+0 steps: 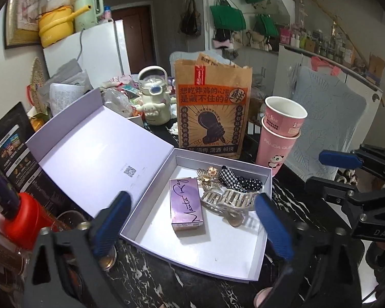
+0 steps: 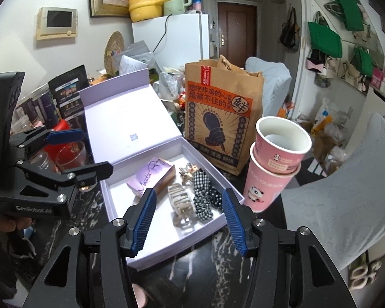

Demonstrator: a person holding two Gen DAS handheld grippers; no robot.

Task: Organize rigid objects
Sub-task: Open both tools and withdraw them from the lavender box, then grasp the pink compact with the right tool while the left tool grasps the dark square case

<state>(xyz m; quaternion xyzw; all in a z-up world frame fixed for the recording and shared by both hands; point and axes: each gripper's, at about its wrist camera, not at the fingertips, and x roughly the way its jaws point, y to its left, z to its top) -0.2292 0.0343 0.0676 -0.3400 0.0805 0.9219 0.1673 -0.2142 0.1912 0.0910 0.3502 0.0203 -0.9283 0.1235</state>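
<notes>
1. The left gripper (image 1: 192,220) is wide open and holds nothing.
2. The right gripper (image 2: 187,222) is open and empty too.
3. The purple box (image 1: 184,204), clear hair clip (image 1: 228,202) and checked scrunchie (image 2: 202,195) lie in the open white box (image 1: 213,246).

The near half of the open box (image 1: 166,233) floor lies bare; its far half is filled by a purple carton (image 1: 185,205), a clear hair claw (image 1: 228,201) and a gingham scrunchie (image 1: 240,181). The raised lid (image 1: 100,151) walls the left, stacked pink paper cups (image 1: 279,131) the right, and a paper bag (image 1: 213,107) stands behind.
</notes>
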